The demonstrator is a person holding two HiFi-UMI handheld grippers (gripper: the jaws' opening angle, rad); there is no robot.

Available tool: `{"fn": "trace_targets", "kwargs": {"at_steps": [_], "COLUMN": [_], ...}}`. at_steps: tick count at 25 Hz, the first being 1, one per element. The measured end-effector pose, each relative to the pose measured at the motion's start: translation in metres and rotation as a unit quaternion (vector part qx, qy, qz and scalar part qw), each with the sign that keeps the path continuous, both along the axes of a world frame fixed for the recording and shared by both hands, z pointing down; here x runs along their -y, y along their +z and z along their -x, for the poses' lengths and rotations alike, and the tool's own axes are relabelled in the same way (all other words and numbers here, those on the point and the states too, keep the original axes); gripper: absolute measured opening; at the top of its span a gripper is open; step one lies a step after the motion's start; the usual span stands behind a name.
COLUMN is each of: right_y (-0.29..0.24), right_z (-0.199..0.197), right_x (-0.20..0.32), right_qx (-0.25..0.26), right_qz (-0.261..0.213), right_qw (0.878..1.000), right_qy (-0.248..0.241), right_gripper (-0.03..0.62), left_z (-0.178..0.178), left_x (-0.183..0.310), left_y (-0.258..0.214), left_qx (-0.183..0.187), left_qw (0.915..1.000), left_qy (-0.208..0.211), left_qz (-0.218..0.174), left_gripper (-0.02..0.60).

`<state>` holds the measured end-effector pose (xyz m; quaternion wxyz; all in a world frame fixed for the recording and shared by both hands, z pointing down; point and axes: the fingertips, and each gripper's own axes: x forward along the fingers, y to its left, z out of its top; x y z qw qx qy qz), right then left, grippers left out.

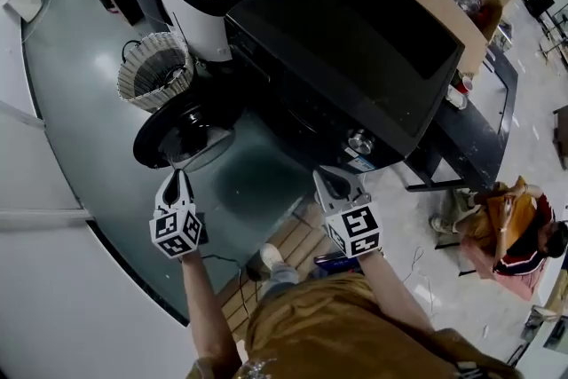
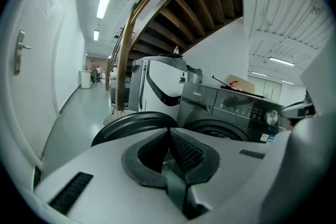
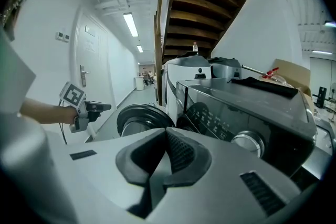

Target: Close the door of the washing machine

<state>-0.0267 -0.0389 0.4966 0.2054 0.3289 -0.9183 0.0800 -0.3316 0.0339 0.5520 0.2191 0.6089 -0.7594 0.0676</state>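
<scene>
The washing machine (image 1: 346, 49) stands dark and boxy, and its round door (image 1: 182, 136) hangs wide open, swung out to the left of the drum opening, just in front of a wicker basket (image 1: 155, 69). The left gripper (image 1: 180, 176) points its tips right at the near edge of that door, just beside it; contact I can't confirm. In its own view the door rim (image 2: 134, 124) curves just beyond the jaws, and those jaws are pressed together with nothing between them. The right gripper (image 1: 331, 176) sits off to the other side, near the machine's front panel, well apart from the door. Its jaws are pressed together too, empty, with the control knob (image 3: 247, 143) close ahead.
</scene>
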Motion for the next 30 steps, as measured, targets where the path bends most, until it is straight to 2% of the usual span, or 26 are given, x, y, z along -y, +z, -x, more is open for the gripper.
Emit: {"fn": "trace_targets", "kwargs": {"at_steps": [10, 16, 20, 25, 30], "right_y": [0.028, 0.036, 0.042, 0.048, 0.053], "right_z": [0.005, 0.015, 0.014, 0.006, 0.007], "right_x": [0.010, 0.014, 0.023, 0.032, 0.034], "right_qx": [-0.009, -0.002, -0.005, 0.003, 0.014], "right_qz": [0.036, 0.064, 0.073, 0.080, 0.090], "right_qw": [0.999, 0.998, 0.997, 0.997, 0.995], "right_qy": [-0.012, -0.021, -0.021, -0.020, -0.038], "right_gripper": [0.013, 0.014, 0.012, 0.013, 0.014], "left_z": [0.033, 0.063, 0.081, 0.089, 0.108], "left_x": [0.019, 0.038, 0.054, 0.072, 0.085], "left_y": [0.027, 0.047, 0.059, 0.069, 0.079], "left_qx": [0.036, 0.034, 0.076, 0.093, 0.128], "left_qw": [0.9986, 0.9967, 0.9902, 0.9861, 0.9771], "left_qy": [0.015, 0.031, 0.047, 0.055, 0.066], "left_qz": [0.037, 0.067, 0.108, 0.126, 0.157], "left_gripper": [0.032, 0.100, 0.150, 0.170, 0.189]}}
